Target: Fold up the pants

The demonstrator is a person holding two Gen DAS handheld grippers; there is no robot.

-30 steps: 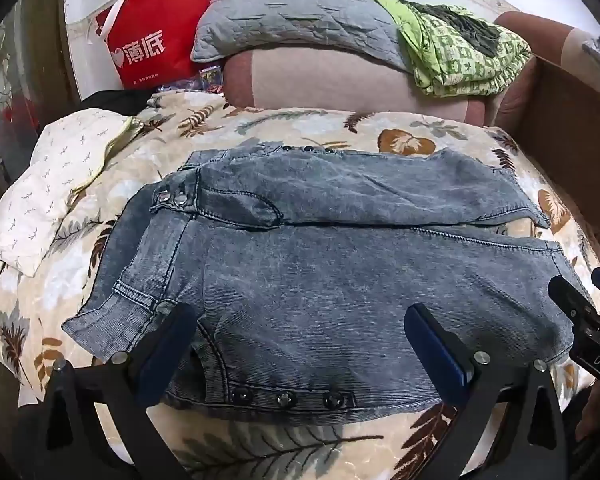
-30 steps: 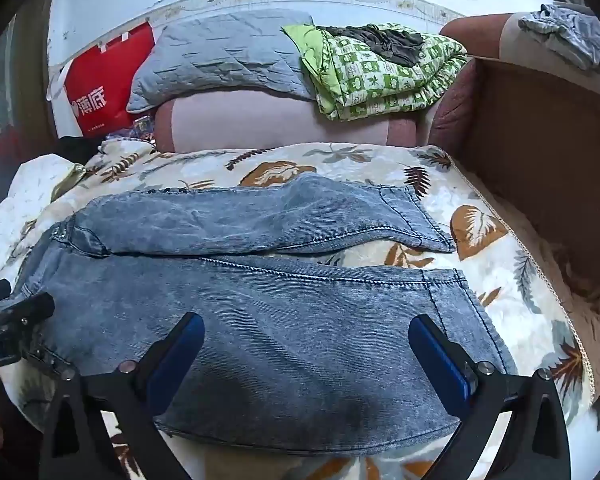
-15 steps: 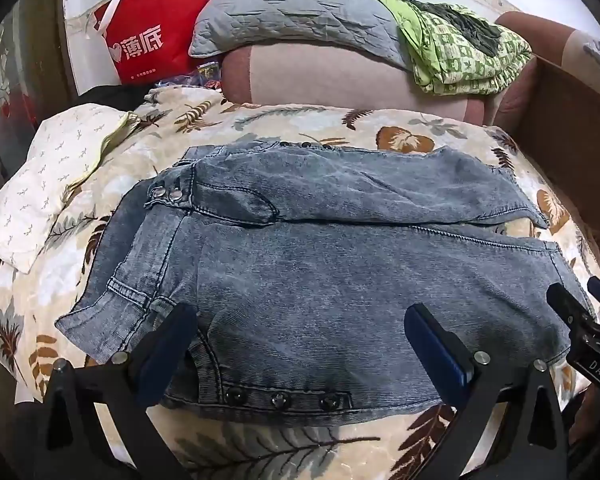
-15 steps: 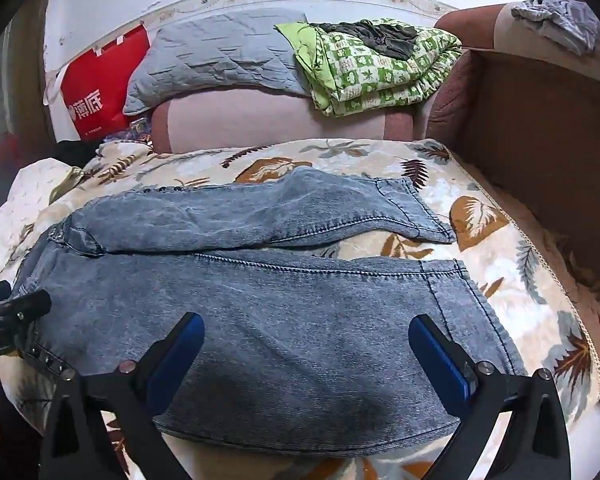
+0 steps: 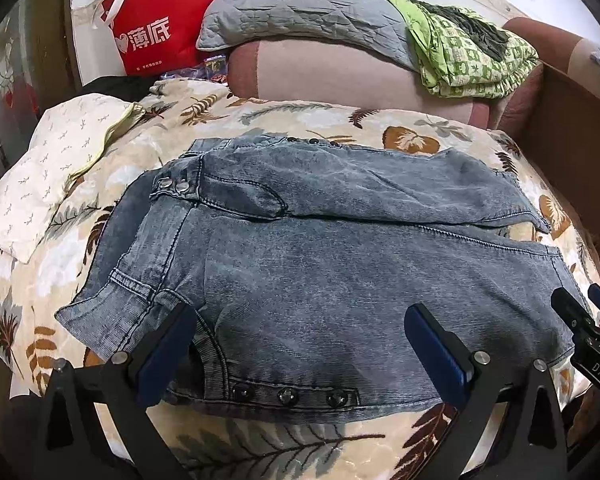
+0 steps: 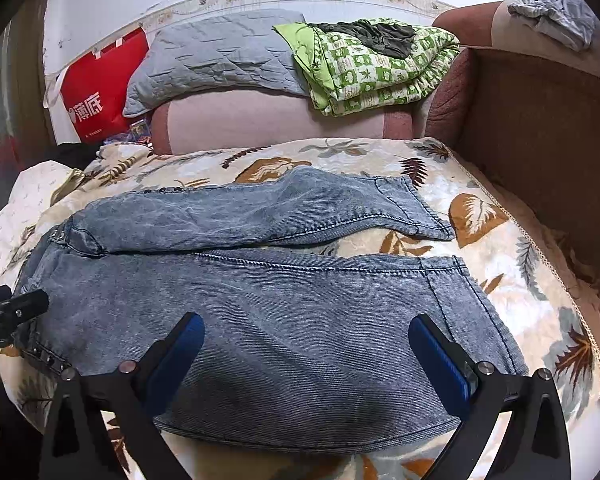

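Note:
Blue washed-denim pants [image 5: 320, 264] lie flat on a leaf-print blanket [image 5: 284, 120], waistband to the left and both legs running right. In the right wrist view the pants [image 6: 260, 312] show their two leg hems at the right, the far leg shorter. My left gripper [image 5: 300, 332] is open and empty above the near waistband and its snap buttons. My right gripper [image 6: 306, 344] is open and empty above the near leg. Each gripper also shows at the edge of the other's view: the right gripper [image 5: 580, 332], the left gripper [image 6: 12, 312].
A grey pillow [image 5: 300, 4], a folded green quilt [image 5: 468, 60] and a red bag [image 5: 156, 28] lie at the back against a pink headboard [image 6: 268, 120]. A white pillow [image 5: 48, 168] sits at the left. A brown sofa side [image 6: 540, 140] walls the right.
Both grippers have drawn slightly nearer over the pants' near edge. The pants have not moved and both jaws stay open.

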